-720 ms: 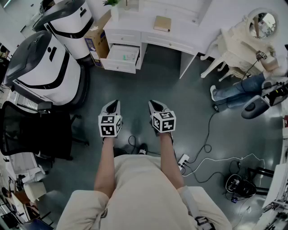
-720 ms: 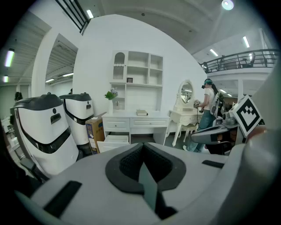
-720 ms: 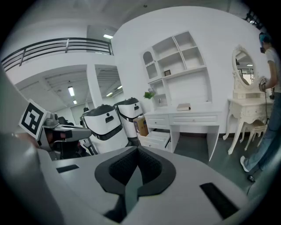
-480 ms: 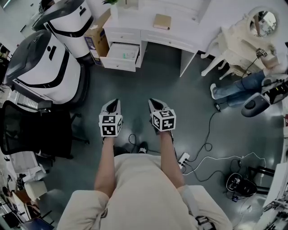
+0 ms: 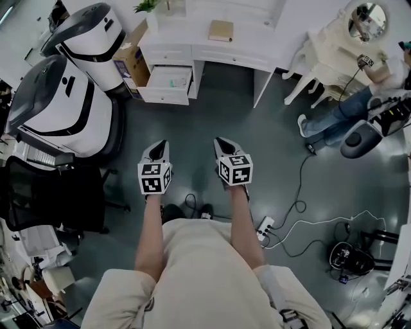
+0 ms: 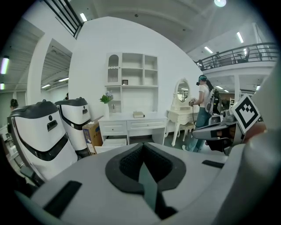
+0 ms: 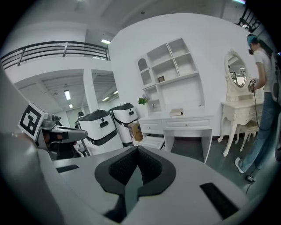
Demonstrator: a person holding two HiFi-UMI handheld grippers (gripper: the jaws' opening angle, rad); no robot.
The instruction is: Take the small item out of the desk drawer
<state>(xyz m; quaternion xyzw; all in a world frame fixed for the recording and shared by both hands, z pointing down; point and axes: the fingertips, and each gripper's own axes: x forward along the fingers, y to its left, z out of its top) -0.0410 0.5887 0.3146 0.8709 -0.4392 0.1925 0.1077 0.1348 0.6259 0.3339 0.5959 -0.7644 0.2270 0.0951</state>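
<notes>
Little had changed: my left gripper and right gripper stayed closed and empty, well short of the bench. The drawer at its left end stood open, with the small item inside indistinct and unreached.

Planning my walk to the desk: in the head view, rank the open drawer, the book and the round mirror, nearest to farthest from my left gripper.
1. open drawer, straight ahead of the left gripper.
2. book, on the desk, ahead and to the right.
3. round mirror, far off at the right.
</notes>
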